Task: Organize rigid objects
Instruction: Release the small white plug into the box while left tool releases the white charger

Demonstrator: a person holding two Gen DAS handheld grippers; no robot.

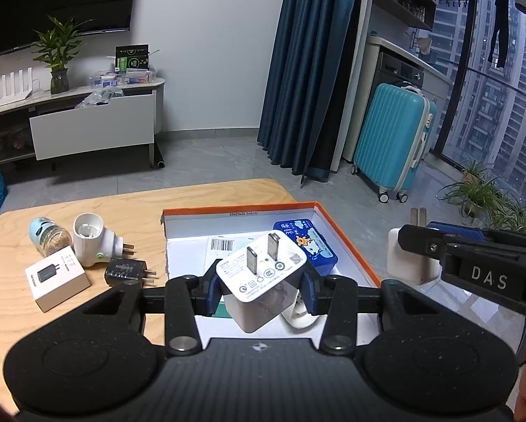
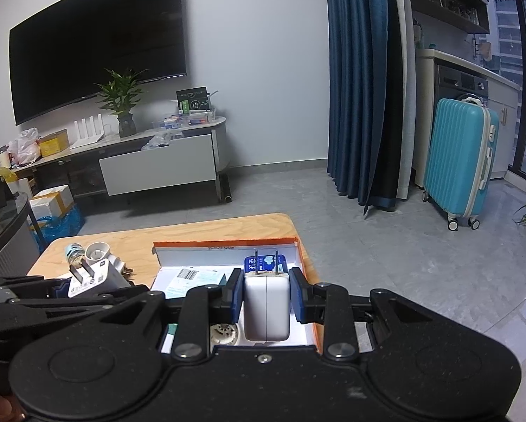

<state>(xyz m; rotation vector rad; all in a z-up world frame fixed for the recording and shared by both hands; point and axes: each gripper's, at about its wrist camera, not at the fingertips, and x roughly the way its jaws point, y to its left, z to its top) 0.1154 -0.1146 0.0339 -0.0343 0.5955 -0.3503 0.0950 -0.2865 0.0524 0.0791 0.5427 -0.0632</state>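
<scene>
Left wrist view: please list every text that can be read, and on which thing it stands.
"DAS": on the right gripper.
"33x23x12.5x5cm", roughly: on the orange box inner wall.
White charger in the left gripper: marks too small.
Blue pack, black charger, small white carton: print unreadable.

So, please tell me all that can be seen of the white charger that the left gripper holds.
The white charger is a blocky plastic cube with rounded edges. Its top face carries two flat metal prongs pointing up and away, plus small grey printed marks and a code square. The left gripper is shut on it, blue pads pressing its two sides. It hangs tilted above the orange-rimmed box, touching nothing else.
</scene>
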